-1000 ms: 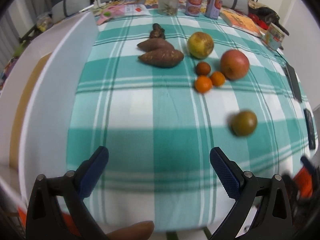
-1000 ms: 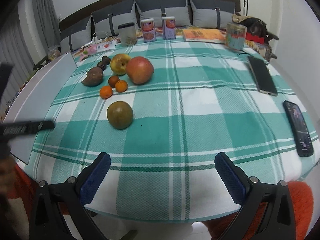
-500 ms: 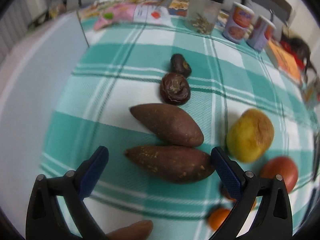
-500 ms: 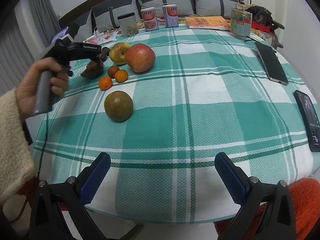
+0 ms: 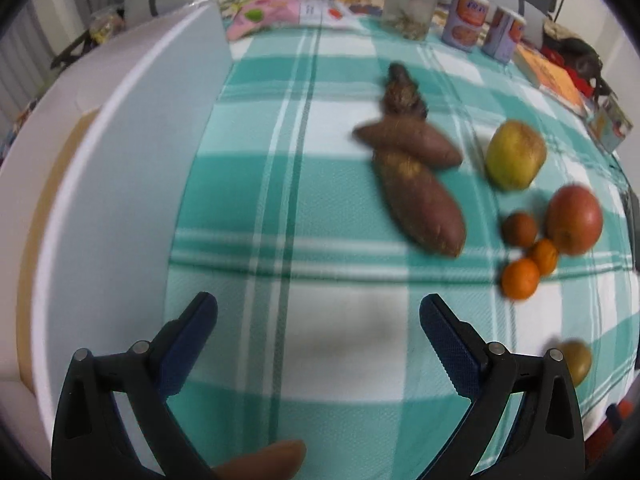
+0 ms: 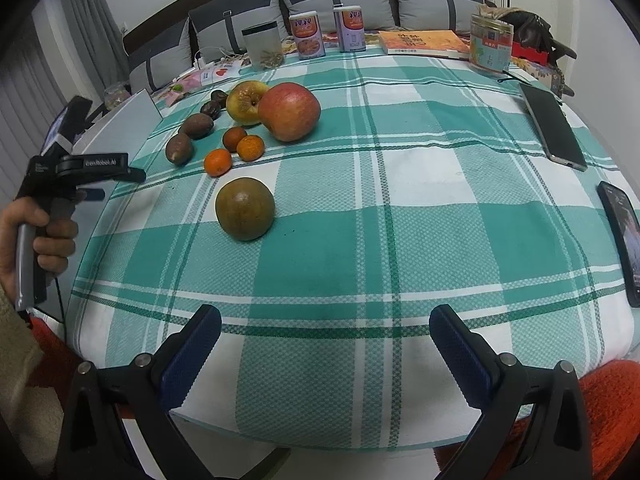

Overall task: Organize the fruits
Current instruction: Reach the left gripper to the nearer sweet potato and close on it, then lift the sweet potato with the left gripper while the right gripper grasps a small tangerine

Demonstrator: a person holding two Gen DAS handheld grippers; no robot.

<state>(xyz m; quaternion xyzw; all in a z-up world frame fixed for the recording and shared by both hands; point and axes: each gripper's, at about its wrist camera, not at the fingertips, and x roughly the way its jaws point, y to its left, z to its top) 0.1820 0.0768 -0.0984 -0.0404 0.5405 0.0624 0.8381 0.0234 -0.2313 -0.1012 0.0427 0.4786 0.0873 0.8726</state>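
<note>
Fruit lies on a green checked tablecloth (image 6: 400,220). A brown-green round fruit (image 6: 245,209) sits alone nearest the front. Behind it are three small oranges (image 6: 218,162), a red apple (image 6: 289,111), a yellow apple (image 6: 245,102), two sweet potatoes (image 5: 420,204) and dark dried fruits (image 5: 402,94). My left gripper (image 5: 318,320) is open and empty, over the cloth short of the sweet potatoes. It also shows in the right wrist view (image 6: 120,174) at the table's left edge. My right gripper (image 6: 324,330) is open and empty over the front edge.
A white board (image 5: 120,184) lies along the table's left side. Jars and tins (image 6: 306,36), a book (image 6: 424,42) and a glass jar (image 6: 490,46) line the back. Two phones (image 6: 554,126) lie at the right edge.
My left gripper has drawn back from the sweet potatoes toward the table's left front; the near sweet potato now lies turned lengthwise. The right gripper has barely moved.
</note>
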